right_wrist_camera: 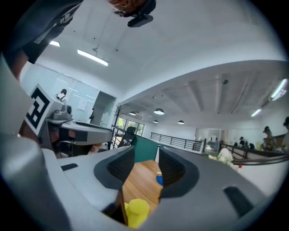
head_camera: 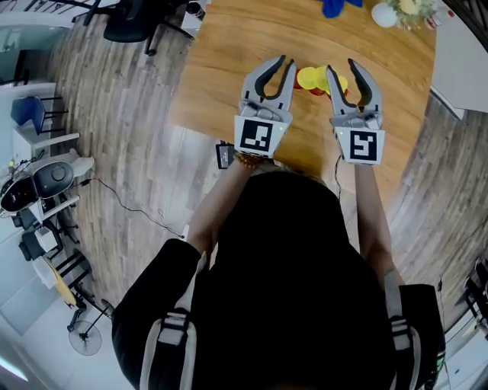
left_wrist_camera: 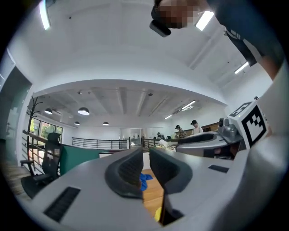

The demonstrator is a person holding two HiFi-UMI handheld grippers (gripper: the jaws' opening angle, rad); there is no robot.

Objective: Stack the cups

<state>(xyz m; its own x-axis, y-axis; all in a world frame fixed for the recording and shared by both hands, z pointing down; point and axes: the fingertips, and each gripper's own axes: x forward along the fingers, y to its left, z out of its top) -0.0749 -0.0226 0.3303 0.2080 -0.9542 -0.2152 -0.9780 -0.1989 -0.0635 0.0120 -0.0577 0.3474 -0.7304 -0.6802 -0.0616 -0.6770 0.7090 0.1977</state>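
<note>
Yellow cups (head_camera: pixel 311 78) lie on the wooden table (head_camera: pixel 229 46) with a red cup (head_camera: pixel 316 91) partly under them, between my two grippers in the head view. My left gripper (head_camera: pixel 288 62) is held just left of them. Its jaws stand a narrow gap apart with nothing between them (left_wrist_camera: pixel 146 169). My right gripper (head_camera: pixel 341 67) is held just right of the cups, open wider and empty (right_wrist_camera: pixel 146 169). A yellow cup (right_wrist_camera: pixel 136 212) shows low in the right gripper view, and a sliver of yellow cup (left_wrist_camera: pixel 158 215) low in the left gripper view.
A blue thing (head_camera: pixel 335 6) and a white vase with flowers (head_camera: pixel 385 14) sit at the table's far side. A black office chair (head_camera: pixel 133 23) stands on the floor at the far left. A white table (head_camera: pixel 465 53) is close on the right.
</note>
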